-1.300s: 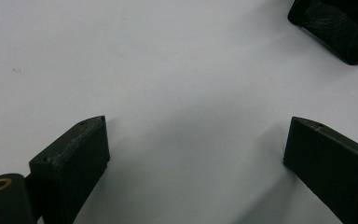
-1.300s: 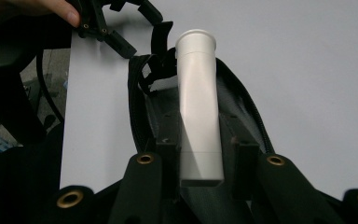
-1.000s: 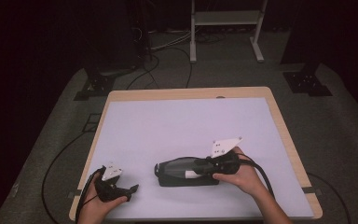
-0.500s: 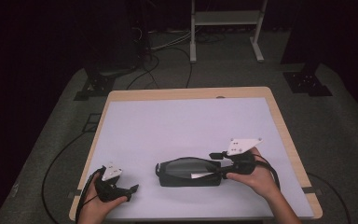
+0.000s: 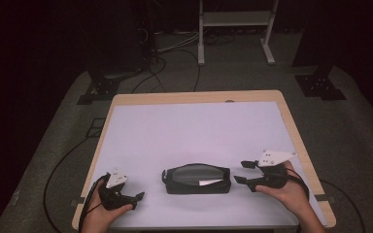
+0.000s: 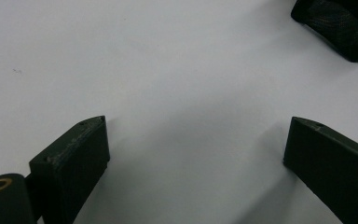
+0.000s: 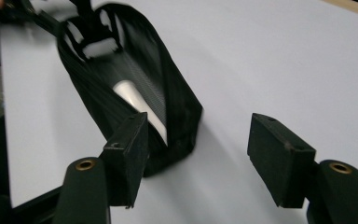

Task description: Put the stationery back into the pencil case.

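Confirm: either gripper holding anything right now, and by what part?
Nothing held. Left gripper is open over bare table; right gripper is open beside the black pouch, not gripping it.

High view: table (image 5: 194,131) evenly lit from above, surroundings dark and dim (floor detail barely legible). Left gripper view: soft shadows beneath the jaws, near parts slightly unfocused. Right gripper view: pouch (image 7: 135,88) motion-blurred.
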{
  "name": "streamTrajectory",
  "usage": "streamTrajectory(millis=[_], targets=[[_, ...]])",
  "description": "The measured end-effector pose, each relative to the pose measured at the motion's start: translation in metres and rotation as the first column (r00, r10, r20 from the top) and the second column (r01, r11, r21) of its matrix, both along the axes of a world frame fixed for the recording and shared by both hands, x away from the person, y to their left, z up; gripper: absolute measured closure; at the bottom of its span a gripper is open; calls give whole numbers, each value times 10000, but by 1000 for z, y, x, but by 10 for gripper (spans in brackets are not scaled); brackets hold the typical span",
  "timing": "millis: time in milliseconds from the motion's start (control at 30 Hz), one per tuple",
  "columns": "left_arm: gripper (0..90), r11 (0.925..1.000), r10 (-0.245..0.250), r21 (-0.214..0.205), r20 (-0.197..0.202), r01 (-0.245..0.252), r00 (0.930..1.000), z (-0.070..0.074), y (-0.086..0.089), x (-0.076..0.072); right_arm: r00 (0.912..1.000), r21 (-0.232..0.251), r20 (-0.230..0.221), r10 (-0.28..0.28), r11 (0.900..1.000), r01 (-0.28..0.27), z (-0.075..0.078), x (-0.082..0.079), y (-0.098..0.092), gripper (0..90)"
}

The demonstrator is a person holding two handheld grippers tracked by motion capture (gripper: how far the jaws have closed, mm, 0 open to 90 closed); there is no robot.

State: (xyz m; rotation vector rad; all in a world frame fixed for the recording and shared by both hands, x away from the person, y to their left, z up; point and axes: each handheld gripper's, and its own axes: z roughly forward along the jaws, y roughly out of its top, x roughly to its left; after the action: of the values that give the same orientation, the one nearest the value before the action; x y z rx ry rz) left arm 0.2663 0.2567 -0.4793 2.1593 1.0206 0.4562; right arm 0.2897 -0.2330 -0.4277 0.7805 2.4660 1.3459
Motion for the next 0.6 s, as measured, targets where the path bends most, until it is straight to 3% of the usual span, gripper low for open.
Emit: streamTrajectory(millis=[267, 367, 600], targets=[[59, 10000, 4, -11, -11, -4, 10000, 0, 0, 0, 9979, -433, -113, -632, 9971, 626, -14, -6, -22, 360], [59, 10000, 2, -7, -8, -2, 10000, 0, 0, 0, 9948, -777, -195, -1005, 9921, 987, -23, -9, -33, 349], [59, 10000, 3, 2, -9, -3, 10000, 0, 0, 0, 9872, -1086, -499, -1512, 9834, 1452, -36, -9, -44, 281]])
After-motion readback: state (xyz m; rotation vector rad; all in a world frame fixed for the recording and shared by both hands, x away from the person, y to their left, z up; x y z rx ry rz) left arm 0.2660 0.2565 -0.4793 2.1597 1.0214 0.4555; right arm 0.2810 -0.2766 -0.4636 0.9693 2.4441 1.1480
